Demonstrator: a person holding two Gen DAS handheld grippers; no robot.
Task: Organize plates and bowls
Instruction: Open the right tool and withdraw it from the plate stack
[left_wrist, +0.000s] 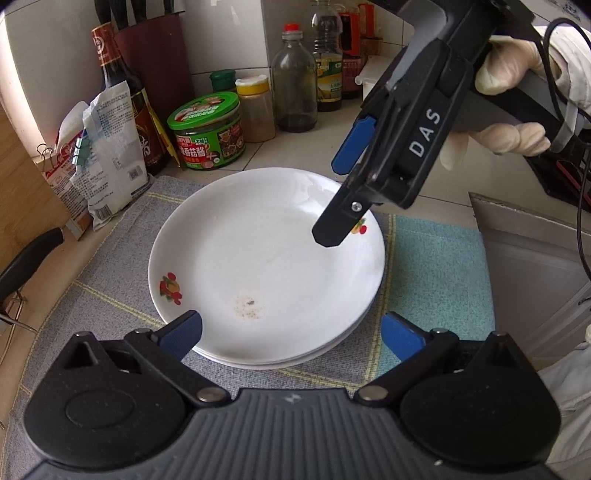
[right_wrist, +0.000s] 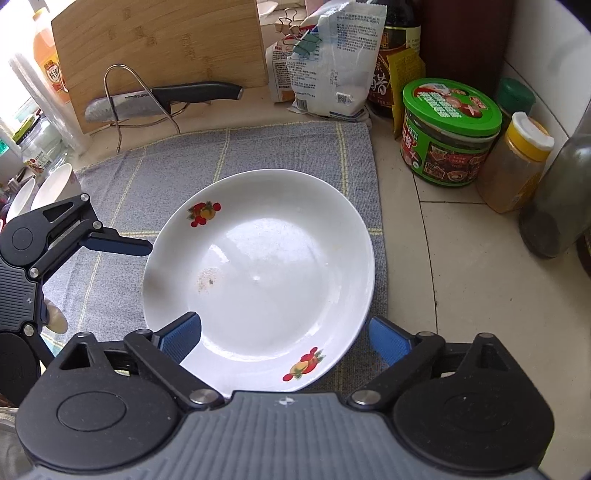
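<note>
Stacked white fruit-print plates (left_wrist: 266, 258) on grey checked cloth (left_wrist: 110, 266); left gripper (left_wrist: 291, 338) and right gripper (right_wrist: 286, 338) spread wide, empty.

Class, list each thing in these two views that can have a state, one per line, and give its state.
top plate: upright on a stack, free, speckled with crumbs
left gripper: open, empty
right gripper: open, empty, over the plate's near rim
green-lidded jar: lid on
yellow-capped shaker: cap shut
knife: lying in a wire stand
</note>
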